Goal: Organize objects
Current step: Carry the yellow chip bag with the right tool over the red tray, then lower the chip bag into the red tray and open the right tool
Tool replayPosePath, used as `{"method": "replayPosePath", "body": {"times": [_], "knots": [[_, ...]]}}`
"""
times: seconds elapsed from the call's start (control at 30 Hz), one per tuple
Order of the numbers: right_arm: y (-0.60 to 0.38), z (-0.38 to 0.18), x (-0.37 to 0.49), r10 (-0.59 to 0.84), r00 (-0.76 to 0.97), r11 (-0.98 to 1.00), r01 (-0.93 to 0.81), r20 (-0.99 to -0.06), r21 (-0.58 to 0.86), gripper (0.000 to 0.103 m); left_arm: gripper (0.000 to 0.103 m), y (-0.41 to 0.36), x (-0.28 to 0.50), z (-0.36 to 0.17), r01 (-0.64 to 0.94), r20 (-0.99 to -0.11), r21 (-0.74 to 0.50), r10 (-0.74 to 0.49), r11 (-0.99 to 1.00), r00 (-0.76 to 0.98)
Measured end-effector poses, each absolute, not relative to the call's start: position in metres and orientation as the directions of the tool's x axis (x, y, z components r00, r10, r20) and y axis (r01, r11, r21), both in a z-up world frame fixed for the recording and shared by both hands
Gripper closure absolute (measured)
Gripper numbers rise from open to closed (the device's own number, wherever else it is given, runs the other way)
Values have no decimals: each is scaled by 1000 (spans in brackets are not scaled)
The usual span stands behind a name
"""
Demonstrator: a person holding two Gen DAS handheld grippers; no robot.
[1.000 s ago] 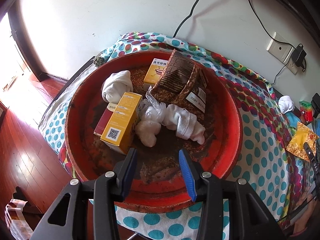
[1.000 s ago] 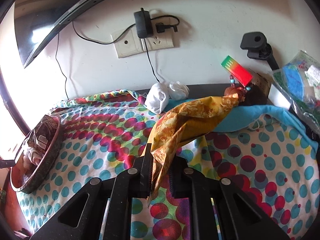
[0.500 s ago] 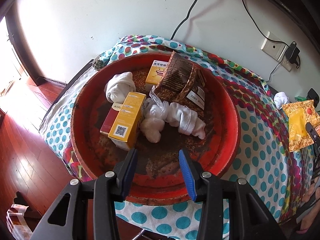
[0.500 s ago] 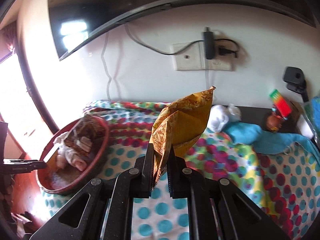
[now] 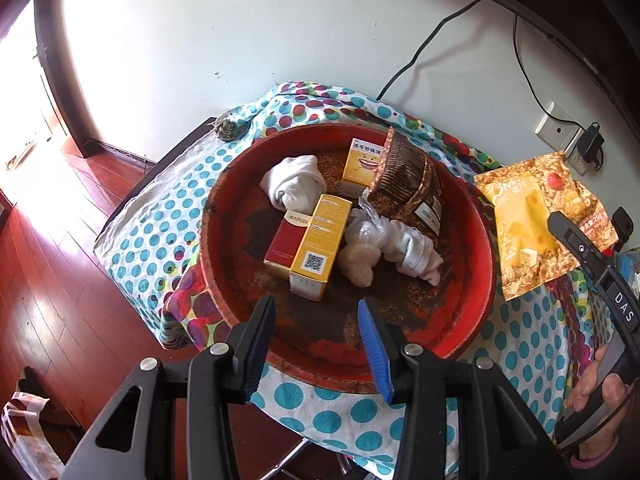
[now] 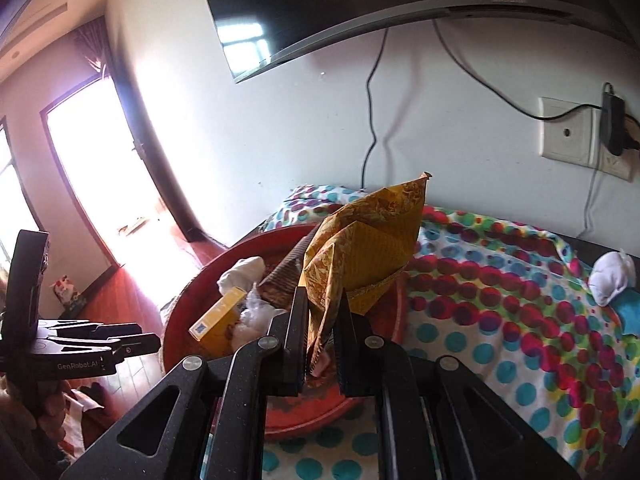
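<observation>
1. Since a second ago, right tongs point(image 6: 323, 322) carried yellow snack bag point(image 6: 362, 252) from surface to red basin point(image 6: 384, 320) rim, clamped on its corner.
2. Left tongs point(image 5: 316, 334) hover agape, empty.
3. Advance over basin centre, lower, then release.

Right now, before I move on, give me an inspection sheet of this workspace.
Surface: polka-dot cloth covers the table.
Job's things: red basin holds yellow box, red box, brown packet, white socks; yellow snack bag is held above the basin's rim.
Clutter: white sock by the wall.
Tongs: left tongs open, empty; right tongs shut on the bag.
Cables: charger cable at the wall socket.
Surroundings: wood floor, bright doorway.
</observation>
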State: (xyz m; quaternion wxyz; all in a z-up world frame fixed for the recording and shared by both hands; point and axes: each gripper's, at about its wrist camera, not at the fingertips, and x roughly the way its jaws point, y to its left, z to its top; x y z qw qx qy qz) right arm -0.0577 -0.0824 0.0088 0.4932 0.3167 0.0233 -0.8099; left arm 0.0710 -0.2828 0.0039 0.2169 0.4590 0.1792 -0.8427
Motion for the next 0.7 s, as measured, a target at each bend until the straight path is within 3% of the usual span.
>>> {"method": "replayPosePath", "body": {"times": [0.37, 0.7], "knots": [[-170, -3, -27, -819, -171, -377, 880, -548, 289, 92, 59, -304, 78, -4, 562, -864, -82, -222, -823, -452], [-182, -29, -38, -794, -121, -373, 871, -595, 320, 89, 59, -309, 71, -11, 555, -870, -79, -215, -828, -444]]}}
